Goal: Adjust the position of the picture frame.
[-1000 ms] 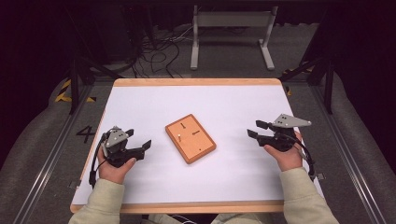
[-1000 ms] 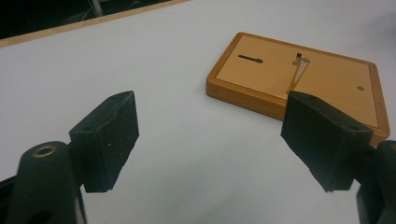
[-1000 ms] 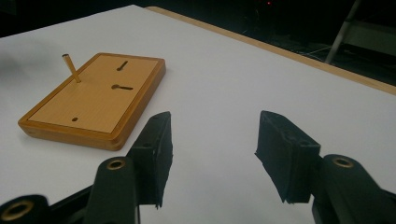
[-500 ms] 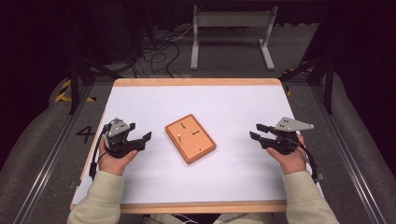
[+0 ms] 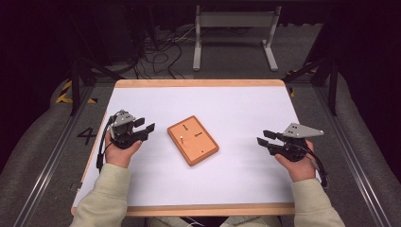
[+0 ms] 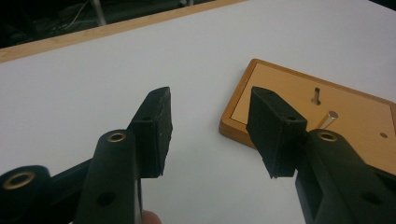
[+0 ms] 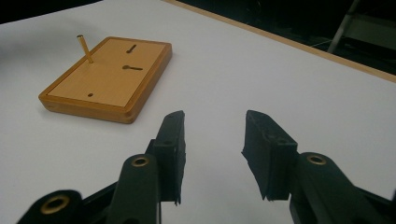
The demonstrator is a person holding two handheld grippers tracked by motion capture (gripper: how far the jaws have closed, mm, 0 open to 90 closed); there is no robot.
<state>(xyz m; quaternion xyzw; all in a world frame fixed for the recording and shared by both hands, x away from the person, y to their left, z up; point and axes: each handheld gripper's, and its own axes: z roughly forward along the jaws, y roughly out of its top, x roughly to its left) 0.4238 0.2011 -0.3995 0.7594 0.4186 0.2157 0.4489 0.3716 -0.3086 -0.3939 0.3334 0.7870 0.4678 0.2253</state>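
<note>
Two black two-jaw grippers rest in our hands above a white-topped desk with a pale wooden rim [image 5: 198, 83]. Our left gripper [image 5: 145, 127] sits near the desk's left edge, roughly midway along it, and points toward the middle. Its jaws stand apart with nothing between them, as the left gripper view [image 6: 210, 126] shows plainly. Our right gripper [image 5: 264, 137] is held near the right edge, also about midway, and points back toward the left. It carries a grey three-cornered plate [image 5: 302, 130] on top, and its jaws are likewise spread with nothing between them, seen in its own view [image 7: 212, 149].

Between the two grippers, close to the desk's centre and well apart from both, lies a flat rectangular orange-brown wooden board with a raised darker border [image 5: 193, 140]. It is turned at an angle to the desk's edges. From the right gripper view the board [image 7: 109, 77] shows two dark keyhole-shaped slots and a small round hole in its face, and a thin brass-coloured pin [image 7: 85, 48] rises from it near one long side, leaning slightly. In the left gripper view the board [image 6: 355, 121] lies just past the right-hand jaw, with the pin [image 6: 327, 119] partly hidden behind that jaw.
</note>
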